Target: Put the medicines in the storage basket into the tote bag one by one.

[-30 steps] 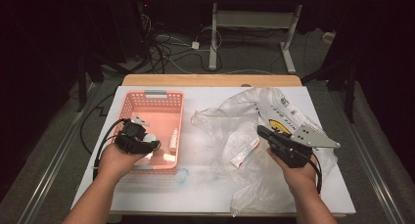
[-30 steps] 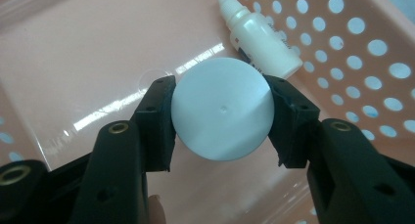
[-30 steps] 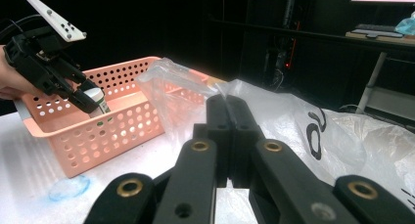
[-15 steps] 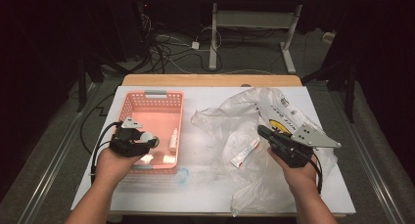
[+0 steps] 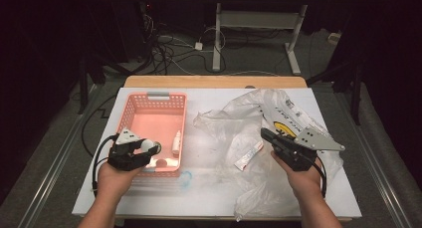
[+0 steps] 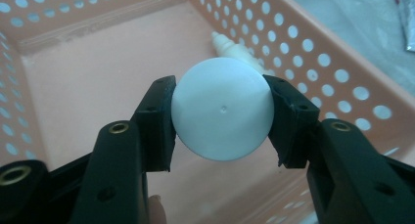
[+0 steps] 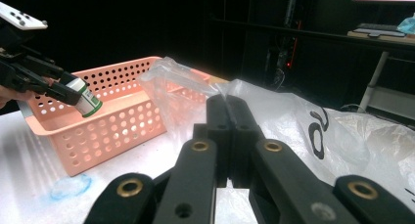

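- Two grippers are at work near the pink basket (image 5: 130,108).
- The left gripper (image 6: 222,121) pinches a small white bottle (image 6: 222,115) above the basket's near end.
- The right gripper (image 7: 227,136) has its jaws pressed together, on the plastic bag (image 5: 278,108) beside the basket.

The pink basket (image 5: 133,114) is perforated plastic with a smooth, slightly matt floor. The small bottle (image 6: 222,115) shows a smooth white plastic end with a soft sheen. Each hand-held gripper, left (image 6: 222,119) and right (image 7: 226,136), has matt black plastic jaws with brass-coloured inserts. The plastic bag (image 5: 239,113) is thin, crinkled, glossy clear film. The bench (image 5: 209,200) is smooth matt white.
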Demonstrator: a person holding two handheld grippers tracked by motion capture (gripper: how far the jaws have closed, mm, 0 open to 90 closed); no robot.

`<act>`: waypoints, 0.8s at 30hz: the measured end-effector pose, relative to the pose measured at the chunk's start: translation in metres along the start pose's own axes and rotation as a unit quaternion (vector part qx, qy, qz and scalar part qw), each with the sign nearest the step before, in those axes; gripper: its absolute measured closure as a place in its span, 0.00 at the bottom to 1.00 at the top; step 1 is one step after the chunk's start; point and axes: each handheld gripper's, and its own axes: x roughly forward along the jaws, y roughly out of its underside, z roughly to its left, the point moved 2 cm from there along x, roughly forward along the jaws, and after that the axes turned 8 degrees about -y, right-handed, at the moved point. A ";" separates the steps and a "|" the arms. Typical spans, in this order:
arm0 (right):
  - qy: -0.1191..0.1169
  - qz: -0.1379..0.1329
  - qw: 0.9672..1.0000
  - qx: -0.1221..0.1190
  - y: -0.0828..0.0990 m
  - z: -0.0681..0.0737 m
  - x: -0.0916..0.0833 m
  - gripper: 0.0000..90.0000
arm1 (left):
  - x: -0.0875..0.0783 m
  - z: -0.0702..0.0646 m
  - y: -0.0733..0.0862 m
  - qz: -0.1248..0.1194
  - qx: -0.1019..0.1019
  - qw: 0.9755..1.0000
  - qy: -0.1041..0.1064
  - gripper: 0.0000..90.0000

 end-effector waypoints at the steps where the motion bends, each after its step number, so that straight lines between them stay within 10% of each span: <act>1: 0.000 0.000 1.000 0.000 0.000 0.000 0.000 1.00 | 0.000 -0.001 0.001 -0.004 0.000 1.000 -0.001 0.55; 24: -0.001 0.000 1.000 -0.003 -0.001 0.002 0.000 1.00 | -0.015 -0.013 0.006 -0.066 -0.024 0.998 0.010 0.55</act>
